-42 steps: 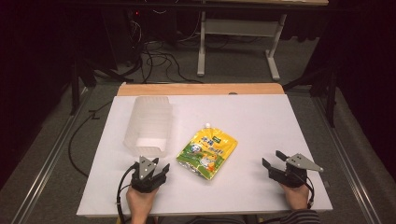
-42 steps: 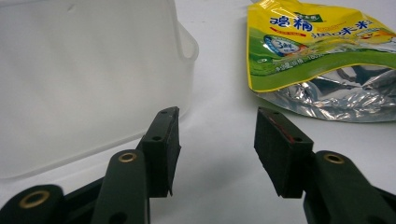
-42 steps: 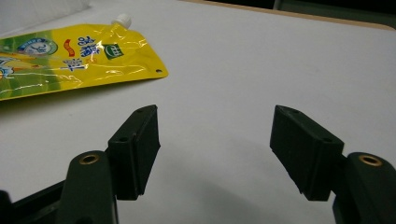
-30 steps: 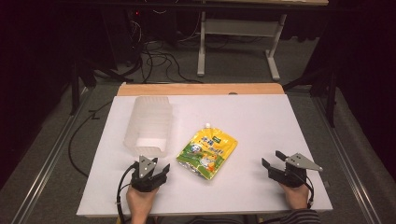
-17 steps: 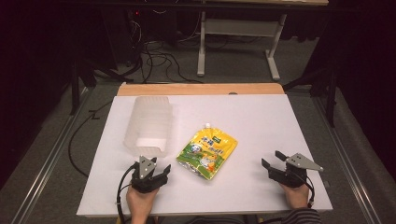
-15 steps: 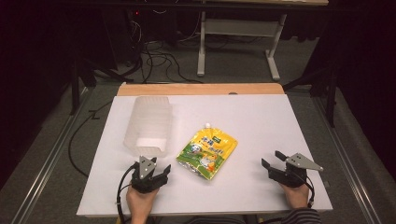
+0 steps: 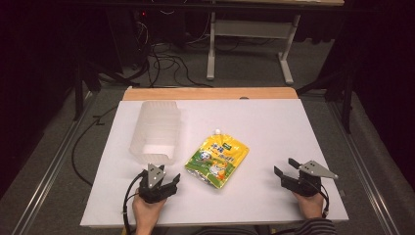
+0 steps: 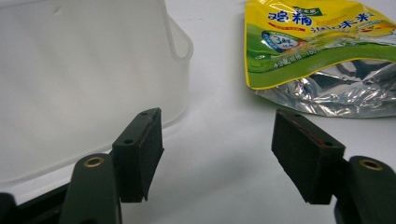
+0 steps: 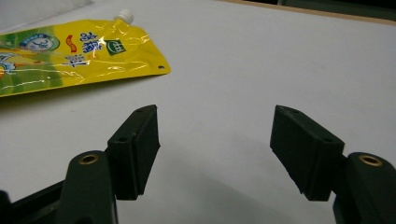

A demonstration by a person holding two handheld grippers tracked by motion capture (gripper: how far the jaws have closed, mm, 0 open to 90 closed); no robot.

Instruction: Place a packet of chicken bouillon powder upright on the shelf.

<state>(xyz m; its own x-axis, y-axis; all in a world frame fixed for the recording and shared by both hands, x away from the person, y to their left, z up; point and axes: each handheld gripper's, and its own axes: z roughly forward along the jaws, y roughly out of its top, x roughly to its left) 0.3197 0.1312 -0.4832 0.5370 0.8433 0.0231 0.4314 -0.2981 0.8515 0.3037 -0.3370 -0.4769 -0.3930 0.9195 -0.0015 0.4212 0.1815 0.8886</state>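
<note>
The yellow pouch [image 7: 217,162] lies flat mid-surface beside the clear bin [image 7: 155,131], spout pointing away – nearer the left gripper [image 7: 157,182], whose jaws have just been opening, nothing between. The right gripper [image 7: 292,175] waits spread, empty

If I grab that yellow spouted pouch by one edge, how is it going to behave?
The yellow pouch would probably sag: its crinkled foil base looks soft. The glossy film may slip between the pads. Lying flat, it likely slides rather than rolls when pushed.
</note>
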